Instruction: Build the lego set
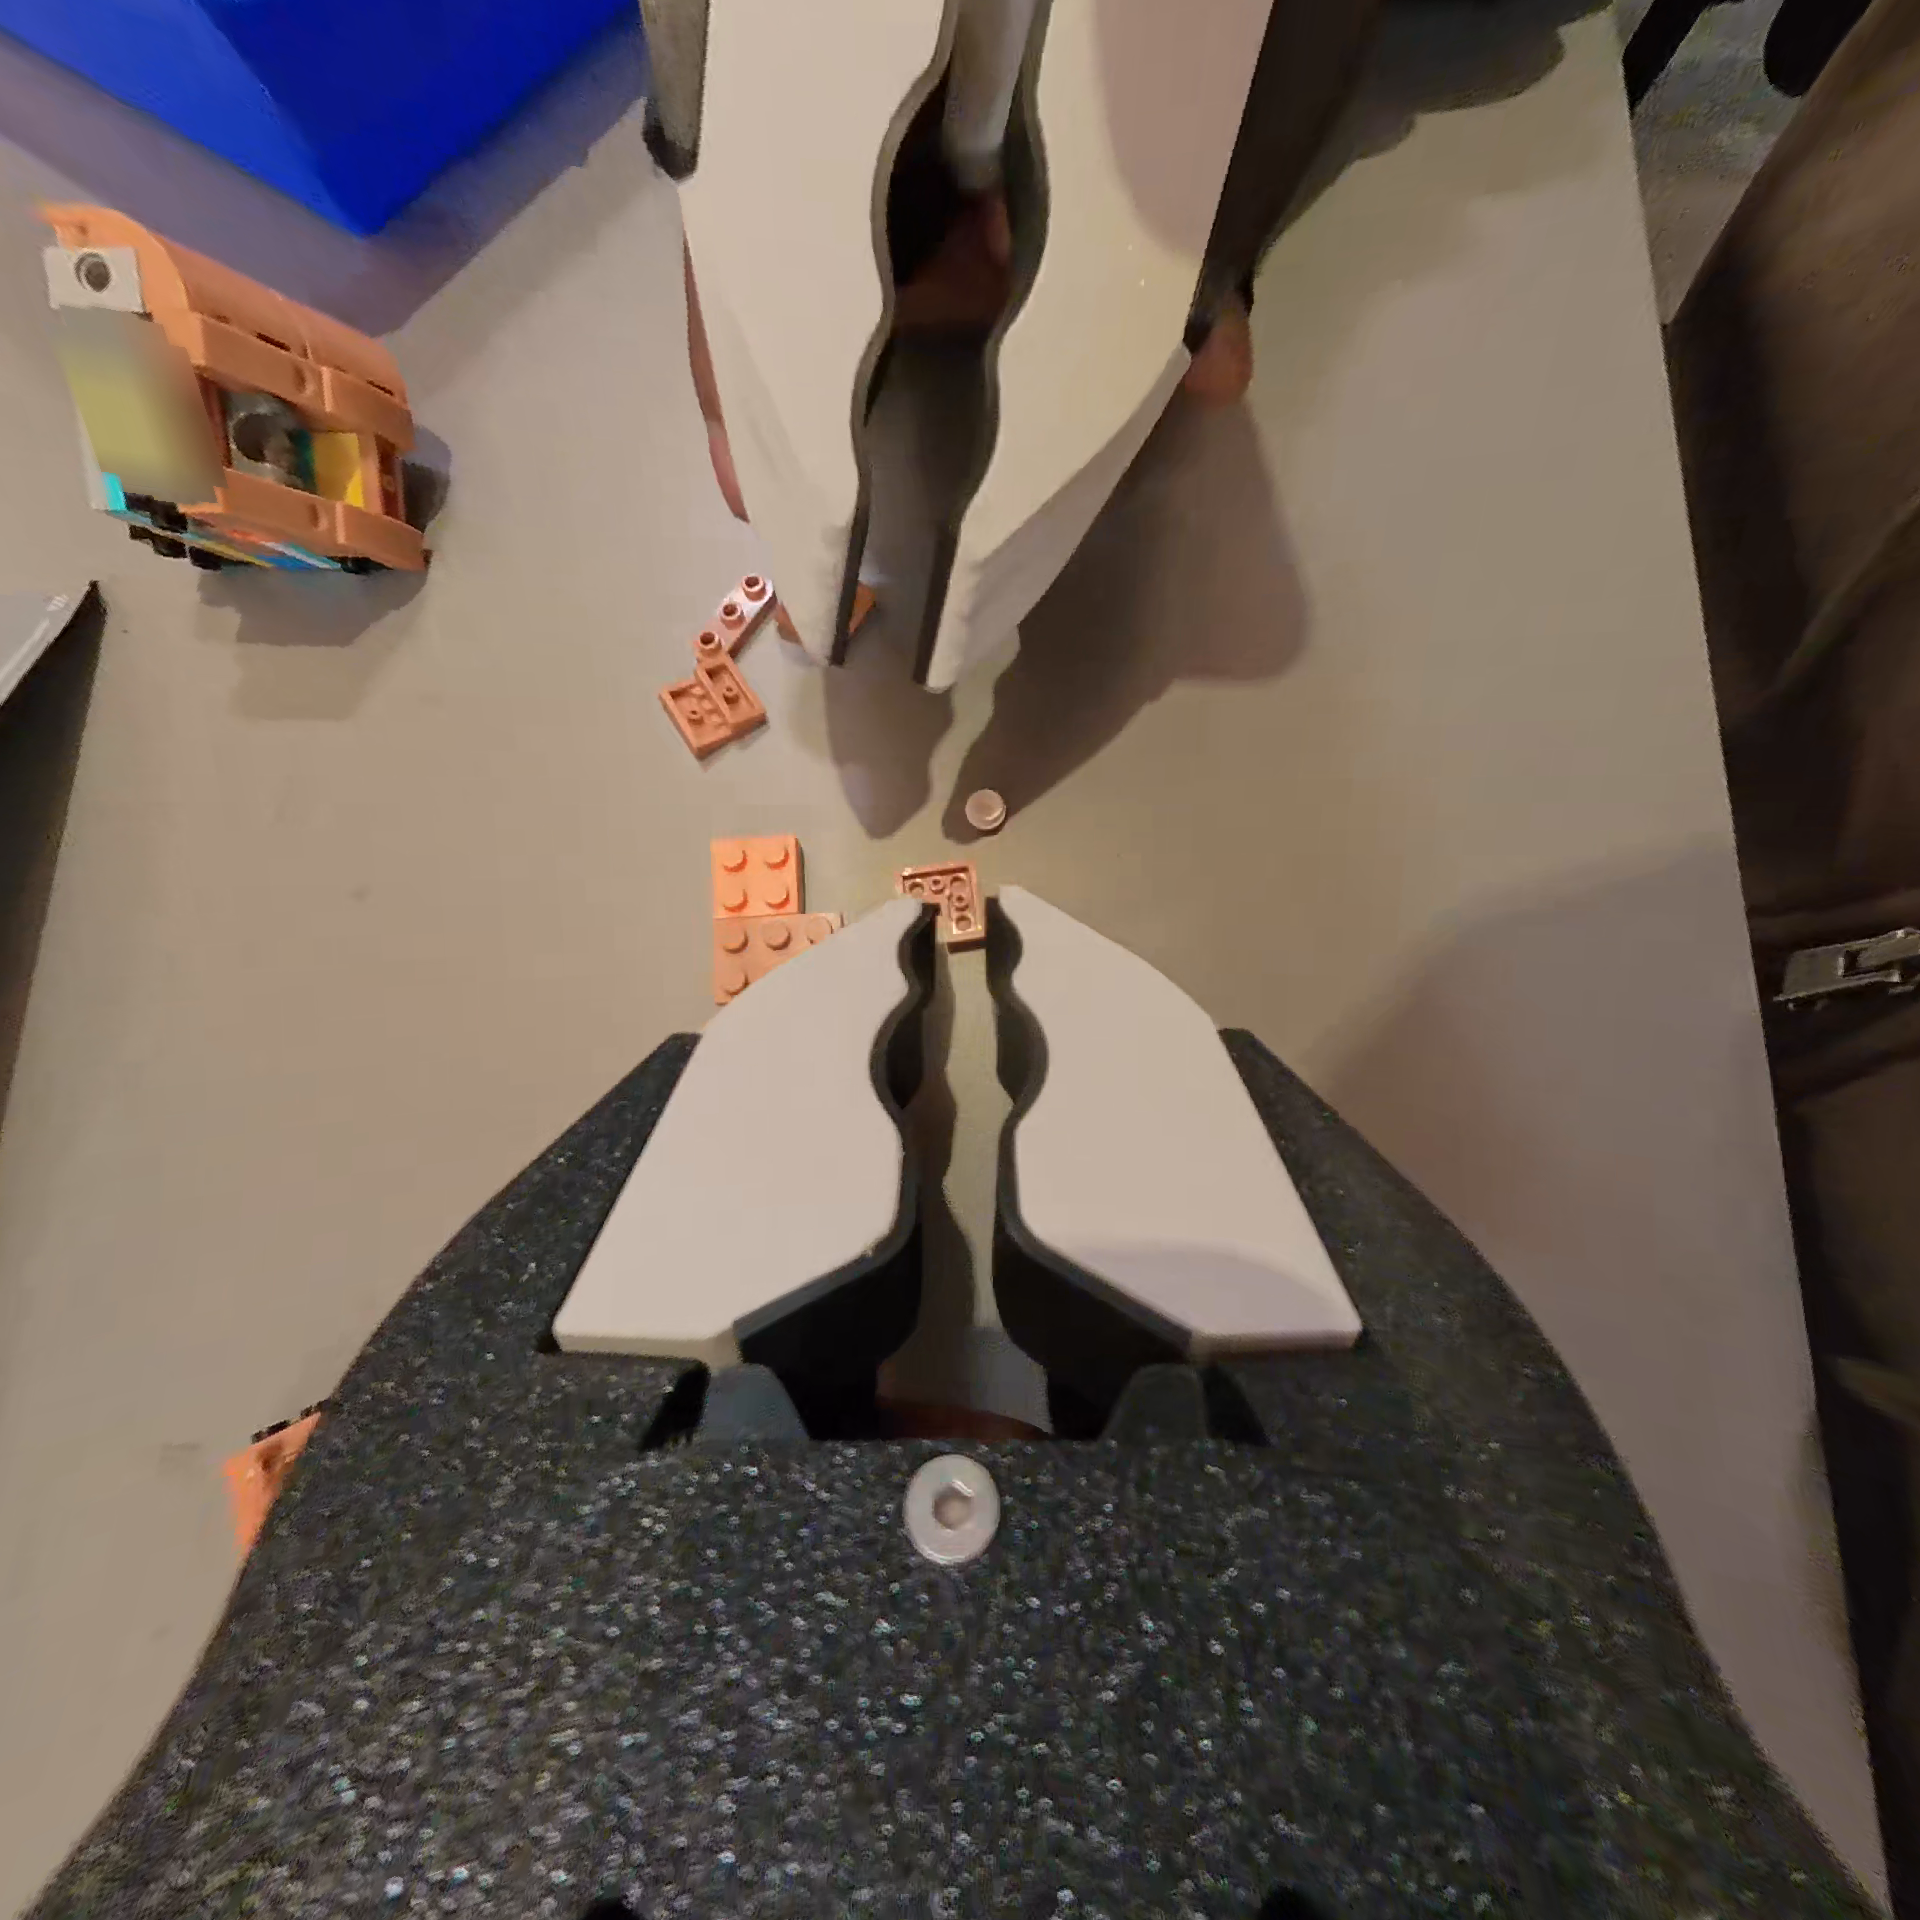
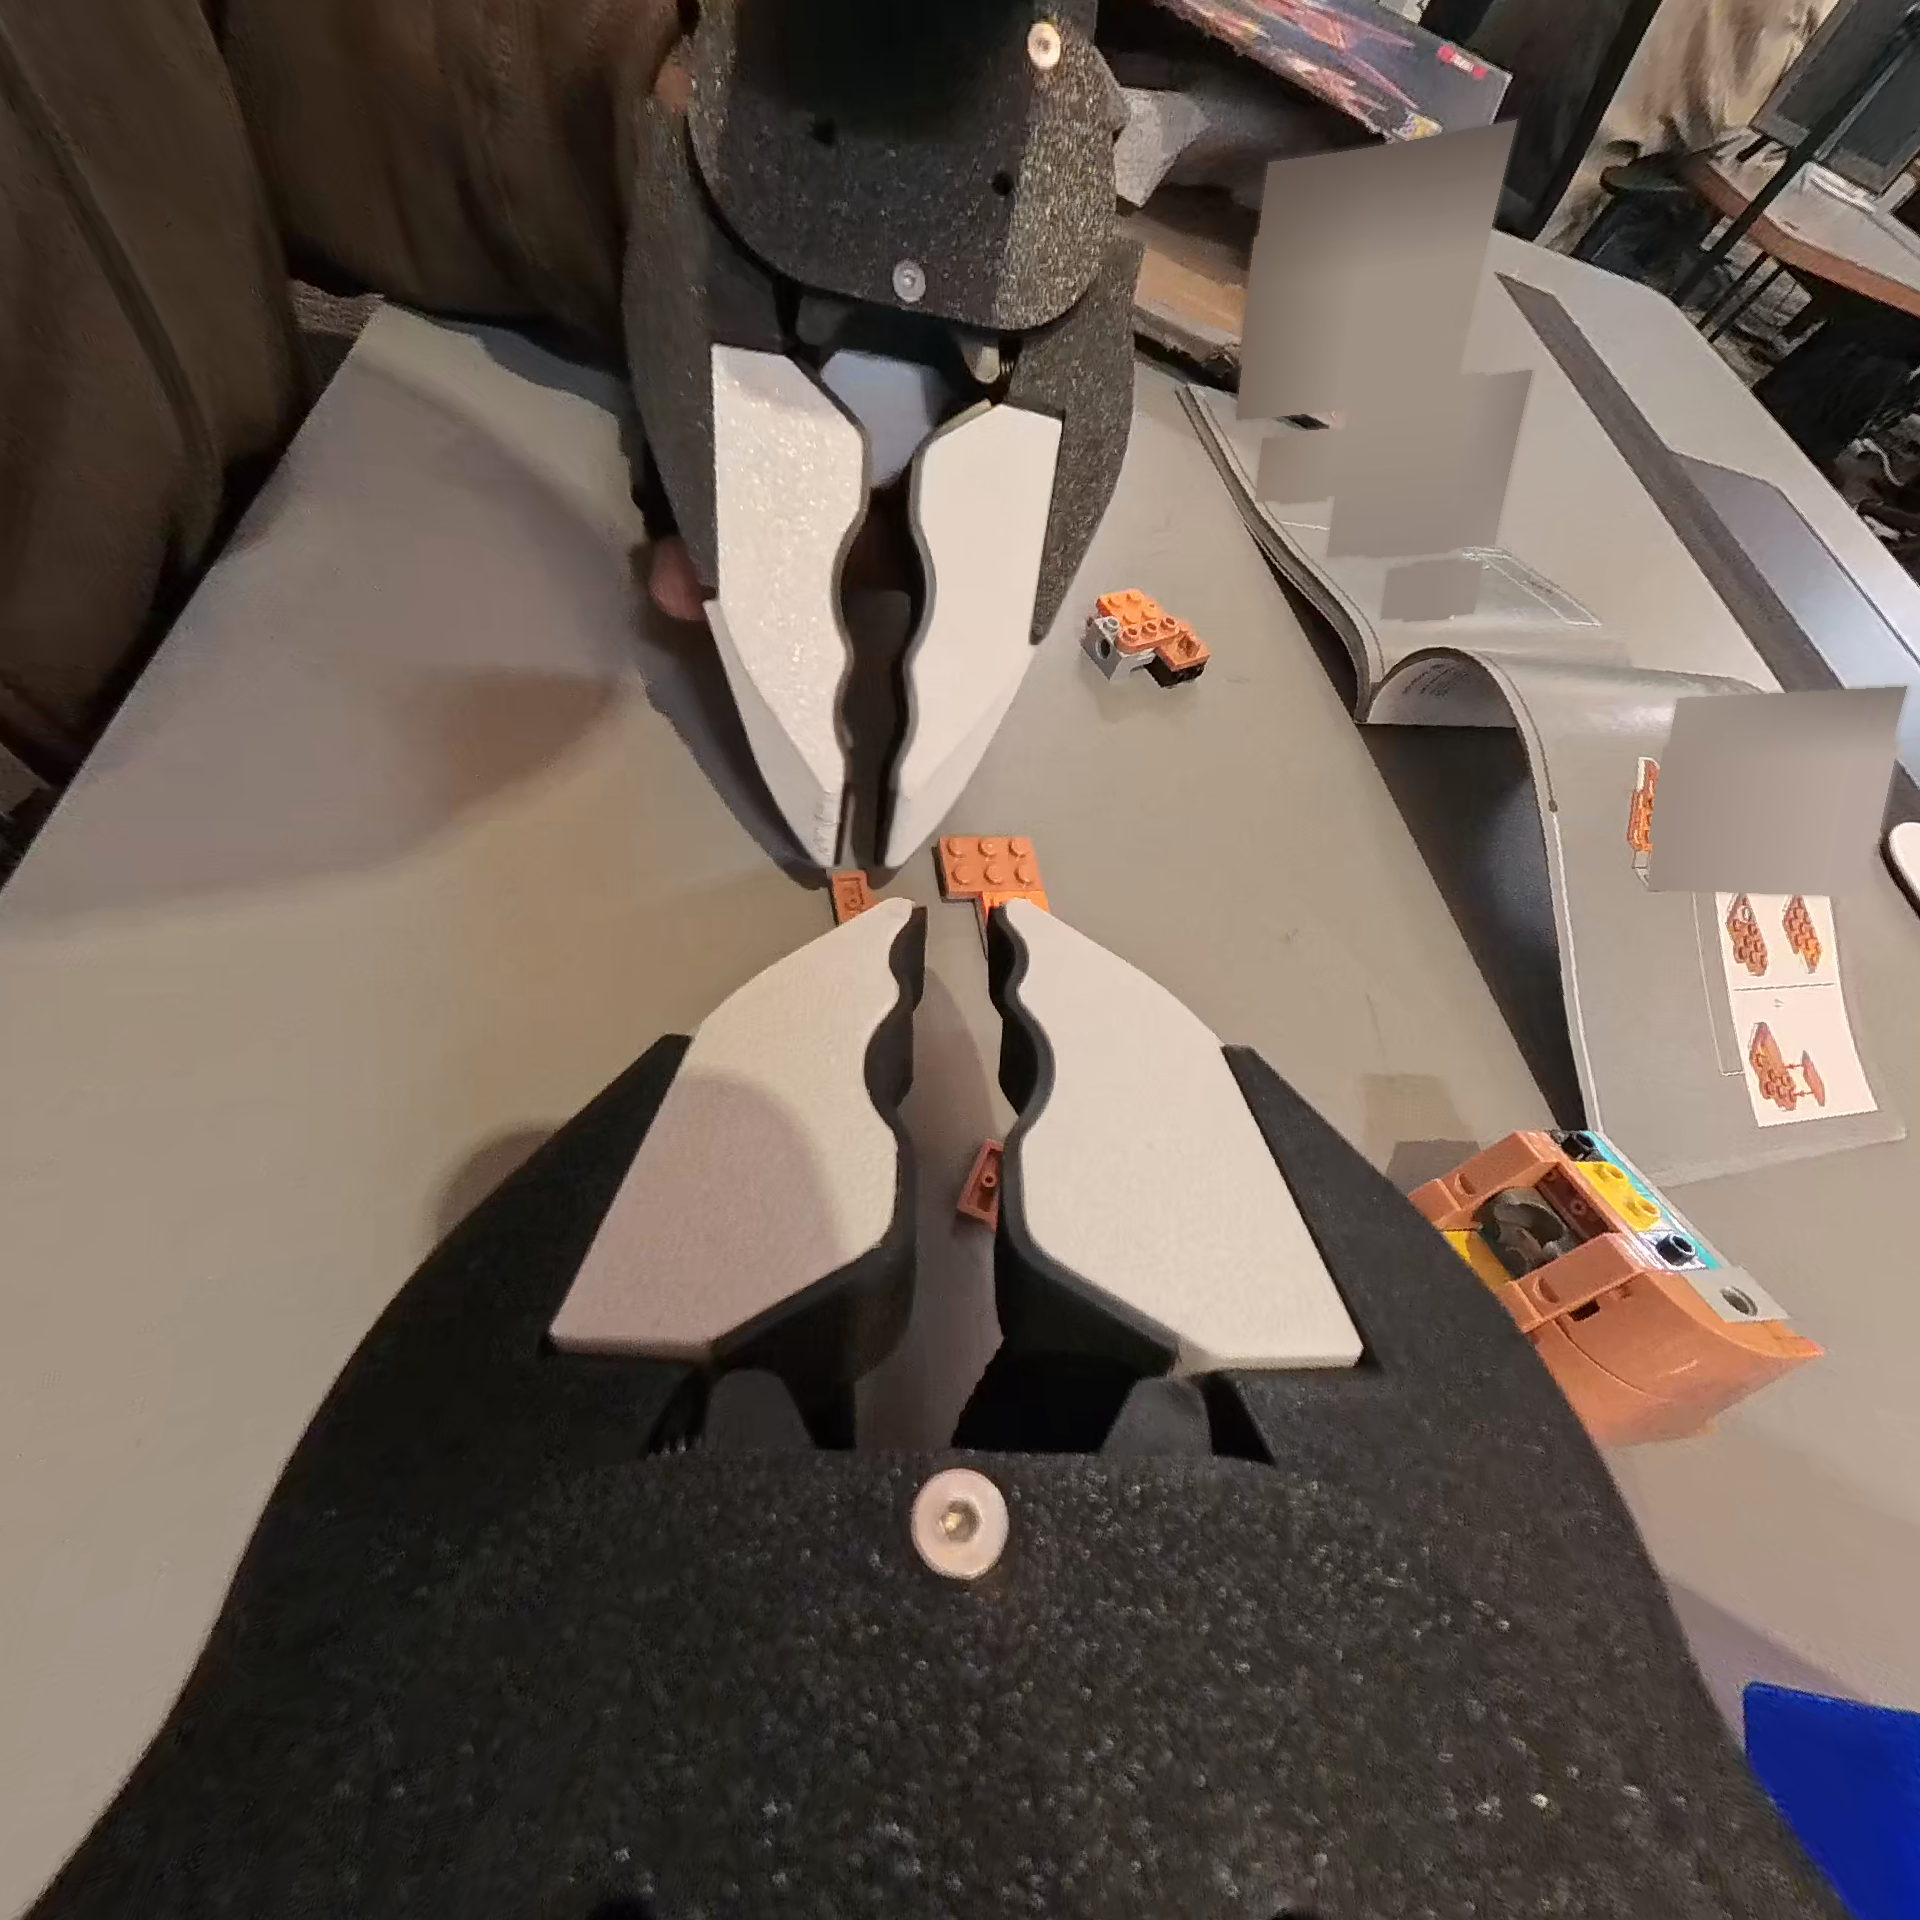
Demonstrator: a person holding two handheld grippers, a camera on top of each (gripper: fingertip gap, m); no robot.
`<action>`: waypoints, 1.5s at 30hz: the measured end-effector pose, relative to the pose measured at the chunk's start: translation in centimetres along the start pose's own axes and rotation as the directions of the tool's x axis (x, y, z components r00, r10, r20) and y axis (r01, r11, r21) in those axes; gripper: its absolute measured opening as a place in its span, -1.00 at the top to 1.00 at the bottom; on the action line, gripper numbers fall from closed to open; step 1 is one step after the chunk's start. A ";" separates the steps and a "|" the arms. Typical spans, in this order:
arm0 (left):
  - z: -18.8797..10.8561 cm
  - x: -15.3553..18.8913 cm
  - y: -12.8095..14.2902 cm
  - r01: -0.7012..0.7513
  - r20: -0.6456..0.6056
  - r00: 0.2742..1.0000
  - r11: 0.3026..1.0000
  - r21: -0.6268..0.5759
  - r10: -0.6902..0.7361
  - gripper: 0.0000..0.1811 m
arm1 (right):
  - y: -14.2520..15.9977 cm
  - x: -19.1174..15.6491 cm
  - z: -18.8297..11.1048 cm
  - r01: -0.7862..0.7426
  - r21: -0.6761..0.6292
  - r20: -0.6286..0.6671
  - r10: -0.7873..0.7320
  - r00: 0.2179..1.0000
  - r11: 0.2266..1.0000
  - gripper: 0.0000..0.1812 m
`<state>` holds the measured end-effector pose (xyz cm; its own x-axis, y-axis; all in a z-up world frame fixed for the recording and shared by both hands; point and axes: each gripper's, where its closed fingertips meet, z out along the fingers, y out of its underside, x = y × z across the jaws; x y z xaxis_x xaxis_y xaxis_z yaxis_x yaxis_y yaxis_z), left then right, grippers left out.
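Grey desk (image 1: pixel 416 1039) is carrying a part-built brown hull (image 1: pixel 260 416) and loose plates, both grippers (image 1: pixel 961 904) (image 2: pixel 956 914) hovering, fingers slightly parted, empty.

Warm, moderately bright indoor light from above throws soft overlapping shadows across the matte grey tabletop (image 1: pixel 1403 831), while wide-angle bending curves that tabletop's edges and leaves the surrounding picture margins soft and smeared in both views.

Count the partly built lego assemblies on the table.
2: the big brown hull beside the open booklet, and a small grey-and-orange block farther off. Gripper bodies may hide others.
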<state>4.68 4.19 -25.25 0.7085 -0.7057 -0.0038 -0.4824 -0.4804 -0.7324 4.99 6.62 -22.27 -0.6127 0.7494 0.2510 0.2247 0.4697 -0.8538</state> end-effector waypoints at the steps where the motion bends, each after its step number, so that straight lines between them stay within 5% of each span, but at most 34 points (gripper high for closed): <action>1: 0.0 0.0 0.0 0.005 0.002 1.000 1.000 -0.005 -0.005 0.88 | 0.0 0.0 0.0 0.001 -0.001 0.000 -0.001 1.000 1.000 0.88; 15: 0.7 -0.3 0.3 -0.083 0.095 0.991 0.994 -0.075 0.090 0.93 | 0.2 0.0 0.1 -0.006 -0.015 0.004 0.006 1.000 1.000 0.85; 25: -1.8 -1.2 -2.8 0.212 -0.095 0.976 0.947 0.240 -0.194 1.00 | -0.1 0.7 -0.4 -0.051 0.023 -0.008 0.051 0.999 0.998 0.79; 35: 1.5 -1.7 -1.4 -0.014 0.153 0.988 1.000 0.007 0.013 0.84 | 1.1 1.0 -0.4 -0.059 -0.053 -0.027 0.057 0.998 0.997 0.78; 45: 2.5 -1.9 -0.8 -0.016 0.160 0.987 0.995 -0.094 0.031 0.90 | 1.4 0.8 -0.5 -0.053 -0.074 -0.016 0.052 0.998 0.996 0.78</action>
<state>5.02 7.20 -26.34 0.7664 -0.6279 -0.1358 -0.5404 -0.5158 -0.6647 5.18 8.08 -23.02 -0.5878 0.7804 0.2133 0.3126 0.4623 -0.8298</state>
